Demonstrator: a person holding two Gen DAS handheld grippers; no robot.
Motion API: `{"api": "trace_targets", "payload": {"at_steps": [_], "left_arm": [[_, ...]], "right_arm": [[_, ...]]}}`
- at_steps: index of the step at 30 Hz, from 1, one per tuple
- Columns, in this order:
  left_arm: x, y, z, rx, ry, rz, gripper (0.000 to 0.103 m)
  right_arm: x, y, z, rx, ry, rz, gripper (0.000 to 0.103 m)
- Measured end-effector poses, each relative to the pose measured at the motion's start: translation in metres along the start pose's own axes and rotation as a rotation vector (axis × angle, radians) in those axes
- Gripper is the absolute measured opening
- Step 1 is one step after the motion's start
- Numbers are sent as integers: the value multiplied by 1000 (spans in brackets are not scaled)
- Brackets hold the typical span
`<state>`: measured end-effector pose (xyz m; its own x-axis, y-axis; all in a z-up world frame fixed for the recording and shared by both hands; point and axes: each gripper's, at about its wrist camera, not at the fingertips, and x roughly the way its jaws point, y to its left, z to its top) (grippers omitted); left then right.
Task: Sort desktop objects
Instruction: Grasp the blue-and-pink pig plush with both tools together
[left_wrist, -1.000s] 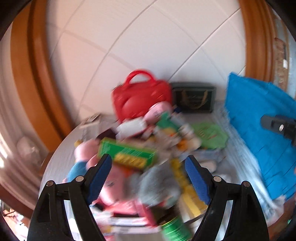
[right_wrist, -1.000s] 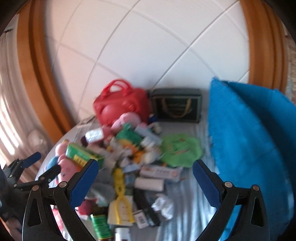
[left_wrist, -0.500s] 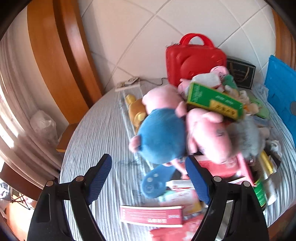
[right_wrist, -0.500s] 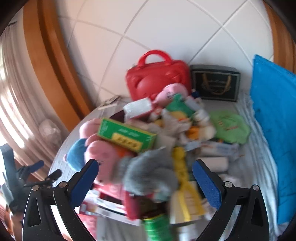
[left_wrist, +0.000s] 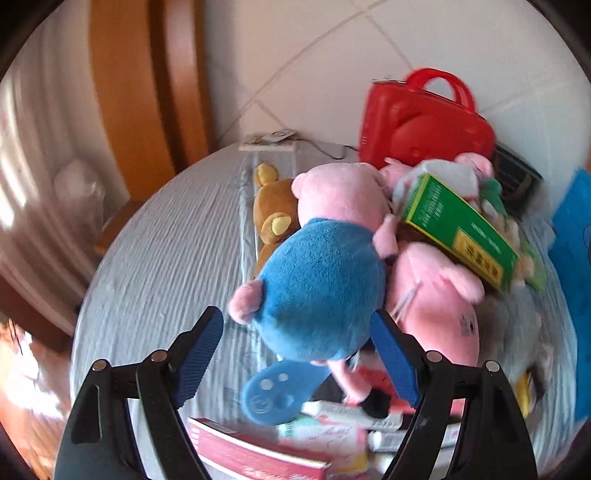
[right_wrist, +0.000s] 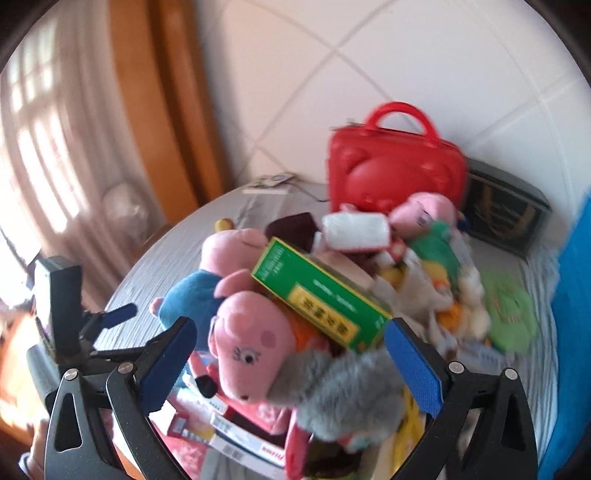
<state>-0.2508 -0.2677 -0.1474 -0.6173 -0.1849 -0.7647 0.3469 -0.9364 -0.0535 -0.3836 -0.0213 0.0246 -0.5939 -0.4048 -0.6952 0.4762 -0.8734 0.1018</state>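
A heap of toys and boxes covers the round table (left_wrist: 173, 258). My left gripper (left_wrist: 295, 347) is open, its blue pads on either side of the blue body of a pink pig plush (left_wrist: 325, 295), which also shows in the right wrist view (right_wrist: 195, 295). A second pink pig plush (left_wrist: 436, 306) lies right of it, under a green box (left_wrist: 461, 232). My right gripper (right_wrist: 290, 354) is open over that pig's head (right_wrist: 251, 343), a grey plush (right_wrist: 347, 395) and the green box (right_wrist: 321, 295). The left gripper appears at the left of the right wrist view (right_wrist: 110, 321).
A red case (left_wrist: 424, 122) stands at the back against the tiled wall, a dark box (right_wrist: 502, 214) to its right. A brown bear plush (left_wrist: 275, 218), a blue paddle (left_wrist: 280, 391), red-and-white boxes (left_wrist: 258, 454), a green pouch (right_wrist: 509, 310) and a blue bag (right_wrist: 572, 314) surround the heap.
Both cameras swung left and dropped closer to the heap. The left gripper now brackets the blue-bodied pig; the right gripper moved in over the second pig and green box. Both stayed open.
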Motion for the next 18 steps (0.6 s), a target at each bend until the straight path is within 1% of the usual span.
{"api": "trace_targets", "payload": {"at_steps": [2,4,6,9,11,13,15,18], "left_arm": [[8,-6,-1,-55,25,12,82],[15,-15,-3,-84,40,32,82],[19,-20,-5,-128,42,92,82],[23,-23,-7,-207,49,138,82],[23,-22,-8,-265,52,152,82],[24,-21,-9,-321,56,172,82],[26,-22,-10,-352,60,184,82],[30,-22,-10,-387,65,224,82]], "right_arm": [[13,-3,14,-75,35,53,103],[26,-5,27,-147,67,95,103],[41,-7,44,-240,94,159,103],[65,-6,63,-355,162,231,103],[85,0,77,-449,208,286,103],[103,9,88,-531,241,330,103],[123,17,94,-593,282,367,103],[150,25,98,-655,332,429,103]]}}
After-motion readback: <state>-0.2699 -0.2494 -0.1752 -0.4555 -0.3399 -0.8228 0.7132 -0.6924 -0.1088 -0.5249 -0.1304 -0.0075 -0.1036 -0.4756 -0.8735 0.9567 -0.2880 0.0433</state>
